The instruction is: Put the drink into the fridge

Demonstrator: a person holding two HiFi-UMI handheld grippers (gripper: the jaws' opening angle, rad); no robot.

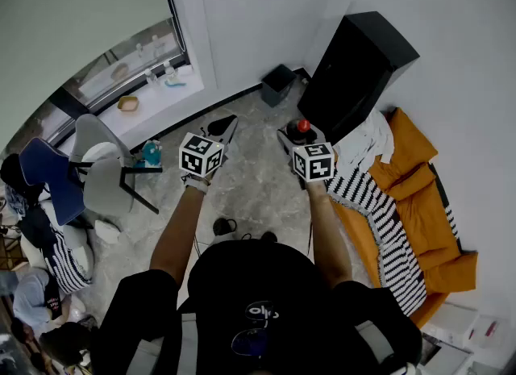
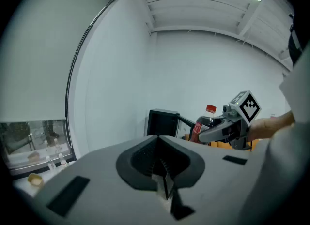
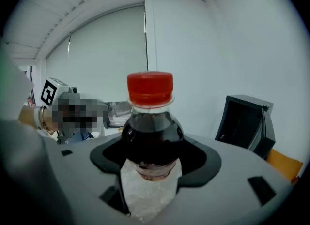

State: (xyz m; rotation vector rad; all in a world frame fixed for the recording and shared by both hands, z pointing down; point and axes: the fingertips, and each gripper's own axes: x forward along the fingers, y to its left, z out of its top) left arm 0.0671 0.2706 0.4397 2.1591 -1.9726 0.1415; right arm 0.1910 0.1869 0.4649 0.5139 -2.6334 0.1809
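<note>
Checking status: where's the bottle? — lead

Bottle [image 3: 151,127] is in my right claw [image 1: 297,135], upright, red cap on top, dark drink inside. The jaws are spread wide but pinching its body. It's off the floor, carried out in front of me. — me

Other claw? — lead

Left claw [image 2: 163,183] is pressed together on nothing. It's held out beside the right one, apart from it. — me

Fridge? — lead

Black fridge [image 1: 359,63] stands against the wall, ahead and to my right, next to the orange sofa [image 1: 419,156]. Both gripper views show its front dark and hollow with the door [image 3: 265,122] swung aside, so I read it as open. The bottle is well apart from it, nowhere near the opening. — me

So, progress? — lead

My call: pickup done, door open, roughly mid-task. What's left is to carry the bottle over, get it through the opening, stand it on a shelf, let go and back out. Closing the door would likely fall to the left claw, since it's free. I can't see the shelves from here, so I can't say whether there's room inside. — me
</note>
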